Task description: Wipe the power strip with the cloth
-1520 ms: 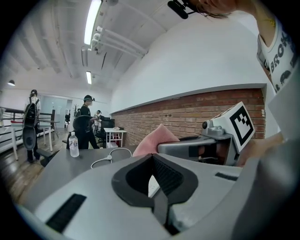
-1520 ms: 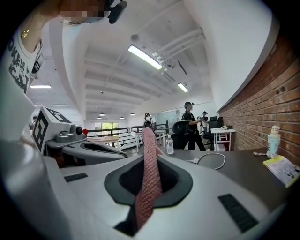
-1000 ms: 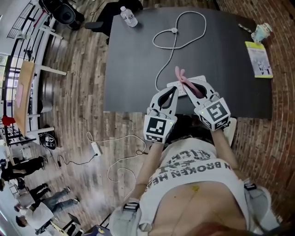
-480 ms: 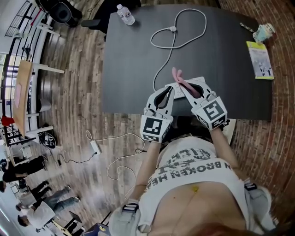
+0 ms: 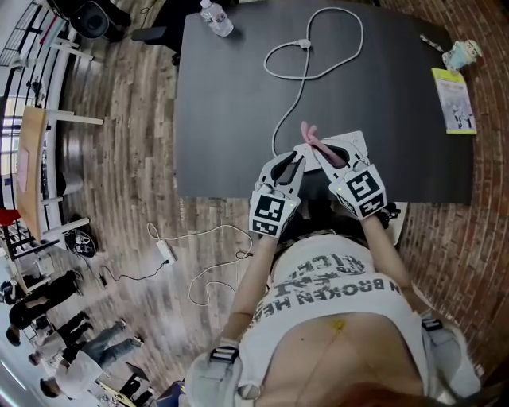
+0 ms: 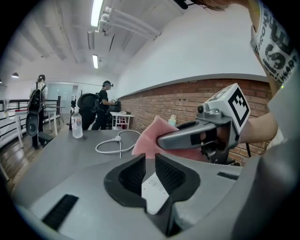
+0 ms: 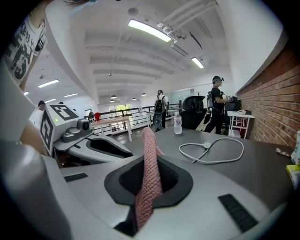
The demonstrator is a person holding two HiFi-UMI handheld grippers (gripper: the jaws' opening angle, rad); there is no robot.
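Note:
A white power strip lies near the front edge of the dark table. Its white cable runs away in a loop. My left gripper rests at the strip's left end. Its jaws are opening: a narrow gap shows between them, and through it I see the power strip below, with the pads apart from it. My right gripper is shut on a pink cloth over the strip. The cloth stands up out of its jaws. In the left gripper view the cloth hangs just beyond my left jaws.
A water bottle stands at the table's far left corner. A yellow-green leaflet and a small cup lie at the far right. Wooden floor with a second strip and cable is to the left. People stand in the distance.
Both grippers stay together at the strip's near end, with the pink cloth still in the right one. The head view has shifted a little.

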